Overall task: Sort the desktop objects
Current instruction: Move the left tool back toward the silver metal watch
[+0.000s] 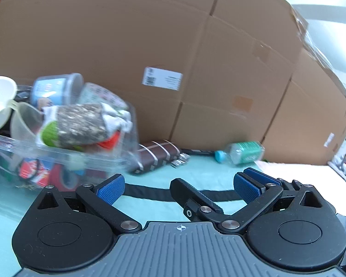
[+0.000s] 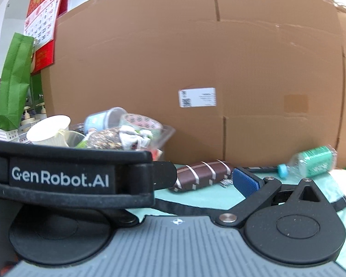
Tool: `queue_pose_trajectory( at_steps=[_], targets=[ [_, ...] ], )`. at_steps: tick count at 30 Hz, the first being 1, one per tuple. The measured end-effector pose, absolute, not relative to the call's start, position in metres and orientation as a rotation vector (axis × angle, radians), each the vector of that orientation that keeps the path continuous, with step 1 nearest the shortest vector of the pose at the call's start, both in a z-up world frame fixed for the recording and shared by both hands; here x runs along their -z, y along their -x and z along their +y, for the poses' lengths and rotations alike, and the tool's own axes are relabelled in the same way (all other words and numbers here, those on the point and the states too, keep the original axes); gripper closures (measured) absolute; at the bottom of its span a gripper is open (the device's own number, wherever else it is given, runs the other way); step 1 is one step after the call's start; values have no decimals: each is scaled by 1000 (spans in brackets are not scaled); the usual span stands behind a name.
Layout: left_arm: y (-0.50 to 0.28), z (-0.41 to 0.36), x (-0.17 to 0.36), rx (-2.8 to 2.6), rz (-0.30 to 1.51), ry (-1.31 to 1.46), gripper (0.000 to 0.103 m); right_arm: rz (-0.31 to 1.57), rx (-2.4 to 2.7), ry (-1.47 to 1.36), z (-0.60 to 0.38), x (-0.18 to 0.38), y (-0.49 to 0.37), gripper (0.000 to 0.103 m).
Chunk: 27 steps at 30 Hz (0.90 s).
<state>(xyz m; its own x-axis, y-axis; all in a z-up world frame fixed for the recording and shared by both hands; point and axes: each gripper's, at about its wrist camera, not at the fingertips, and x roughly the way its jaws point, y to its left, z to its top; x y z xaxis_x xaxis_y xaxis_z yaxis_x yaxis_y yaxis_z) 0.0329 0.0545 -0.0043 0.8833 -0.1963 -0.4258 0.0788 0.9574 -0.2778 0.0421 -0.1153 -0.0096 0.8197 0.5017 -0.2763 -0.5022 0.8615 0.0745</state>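
Bottle (image 1: 242, 153) lies on its side: likely light, crushable, prone to roll, so grip gently across the label. Left gripper (image 1: 178, 189) and right gripper (image 2: 173, 184) gape, empty

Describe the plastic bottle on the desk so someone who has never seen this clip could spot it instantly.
Start at the wall of cardboard boxes behind the teal mat. At its foot, to the right, the plastic bottle lies on its side. Its green label and blue cap set it apart from the brown white-striped case lying to its left.
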Motion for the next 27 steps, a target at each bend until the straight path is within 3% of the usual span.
queue_pose_trajectory(
  at_steps=[14,27],
  targets=[
    [-67,-7,28,192,506,240,0,328,-460,-10,-170,26,-72,0],
    [-138,-6,50,27,549,208,0,443,-514,99,-173,45,-159,0]
  ],
)
